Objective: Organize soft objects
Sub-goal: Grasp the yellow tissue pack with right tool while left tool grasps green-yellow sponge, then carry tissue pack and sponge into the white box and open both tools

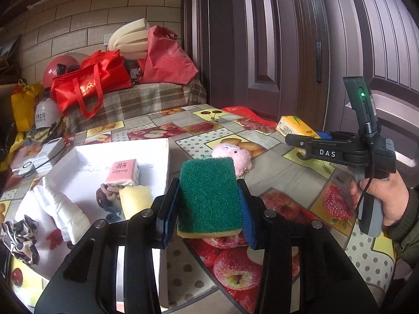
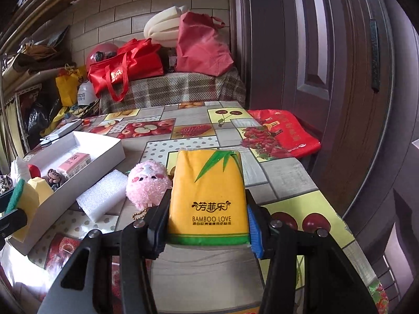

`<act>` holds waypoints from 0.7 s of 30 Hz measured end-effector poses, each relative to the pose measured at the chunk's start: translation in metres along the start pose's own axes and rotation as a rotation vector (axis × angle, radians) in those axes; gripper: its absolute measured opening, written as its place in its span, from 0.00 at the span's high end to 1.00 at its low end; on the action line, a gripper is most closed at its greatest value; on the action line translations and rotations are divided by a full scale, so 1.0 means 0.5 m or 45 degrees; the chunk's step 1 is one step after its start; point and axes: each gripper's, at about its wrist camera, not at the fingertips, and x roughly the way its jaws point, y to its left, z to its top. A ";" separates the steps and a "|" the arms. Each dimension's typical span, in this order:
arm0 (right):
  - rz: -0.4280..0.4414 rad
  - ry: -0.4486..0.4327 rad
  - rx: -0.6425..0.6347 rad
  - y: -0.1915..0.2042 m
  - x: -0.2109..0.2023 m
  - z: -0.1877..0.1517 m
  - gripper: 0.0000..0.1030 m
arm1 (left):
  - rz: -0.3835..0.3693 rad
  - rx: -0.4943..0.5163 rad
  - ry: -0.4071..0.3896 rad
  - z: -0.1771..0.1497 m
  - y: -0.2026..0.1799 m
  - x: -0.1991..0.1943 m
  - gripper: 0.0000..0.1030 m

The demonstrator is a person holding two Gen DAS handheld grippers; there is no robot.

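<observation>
My left gripper (image 1: pixel 208 183) is shut on a green-topped yellow sponge (image 1: pixel 209 198), held up off the fruit-print tablecloth just right of a white box (image 1: pixel 163 162). In the box lie a pink tissue pack (image 1: pixel 123 171), a yellow sponge (image 1: pixel 136 200) and a brown hair tie (image 1: pixel 107 193). My right gripper (image 2: pixel 208 196) is shut on a yellow tissue pack (image 2: pixel 209 183), also lifted. A pink plush toy (image 2: pixel 146 183) and a white foam block (image 2: pixel 102 193) lie on the table between the box and the right gripper.
A white padded cloth (image 1: pixel 62 209) and a leopard scrunchie (image 1: pixel 21 238) lie left of the box. A flat red bag (image 2: pixel 285 130) rests at the table's far right by the dark door (image 2: pixel 314 52). Red bags (image 1: pixel 89 83) and foam pile up behind the table.
</observation>
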 end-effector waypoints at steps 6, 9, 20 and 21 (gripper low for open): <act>-0.015 -0.077 -0.006 0.030 -0.033 -0.007 0.51 | 0.097 -0.001 -0.045 -0.011 0.048 -0.028 0.60; 0.052 -0.060 -0.022 0.066 -0.032 -0.012 0.51 | 0.134 -0.011 -0.050 -0.020 0.076 -0.043 0.60; 0.247 -0.040 -0.163 0.210 -0.034 -0.025 0.51 | 0.221 -0.091 -0.027 -0.047 0.184 -0.084 0.60; 0.257 -0.038 -0.172 0.218 -0.033 -0.025 0.51 | 0.229 -0.095 -0.024 -0.050 0.193 -0.088 0.60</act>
